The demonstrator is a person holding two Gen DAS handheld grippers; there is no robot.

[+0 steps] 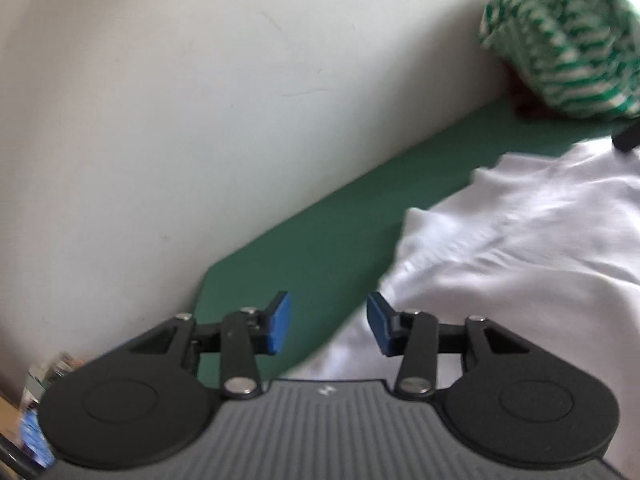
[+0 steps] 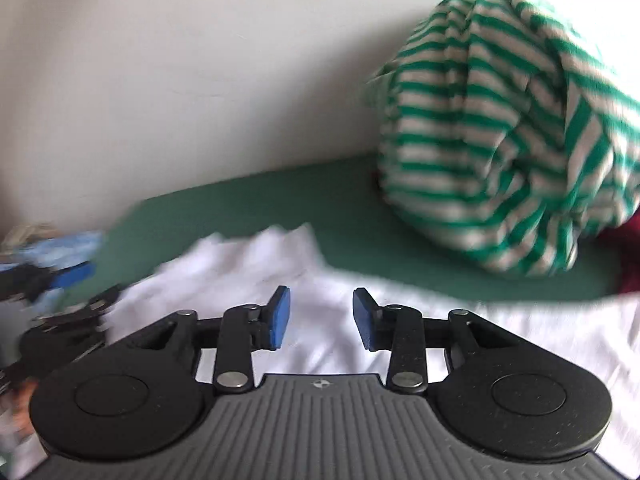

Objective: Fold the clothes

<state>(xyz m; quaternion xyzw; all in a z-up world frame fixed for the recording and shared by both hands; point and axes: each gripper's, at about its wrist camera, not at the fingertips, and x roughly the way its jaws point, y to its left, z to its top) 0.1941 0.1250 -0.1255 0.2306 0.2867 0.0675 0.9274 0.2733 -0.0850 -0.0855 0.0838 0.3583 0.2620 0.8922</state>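
Containers: none can be made out in either view; the clothes lie loose on the green surface (image 2: 248,200).
White garment (image 2: 320,300): spread in soft wrinkles on the green surface, filling the near and right part of both views; its far edge is ragged and blurred in the right wrist view.
Striped garment (image 2: 500,140): a bunched green-and-white heap at the far right, against the pale wall (image 2: 180,60), well apart from both sets of fingers; whether it touches the white garment cannot be told.
Dark red cloth (image 2: 628,248): a small patch showing just right of and under the striped heap.
Left gripper (image 1: 328,324): fingers spread with a clear gap, holding nothing; its left blue pad (image 1: 278,326) is over bare green surface, while the right pad sits at the left edge of the white garment. Contact with the cloth cannot be told.
Right gripper (image 2: 322,318): fingers spread, nothing between them; both blue pads sit over the white garment, with its far edge just beyond the tips.
Left edge of right wrist view: the left gripper appears blurred beside the white garment's left side, one blue pad visible.
Clutter (image 1: 40,420): blurred blue and pale items at the near left, off the green surface.
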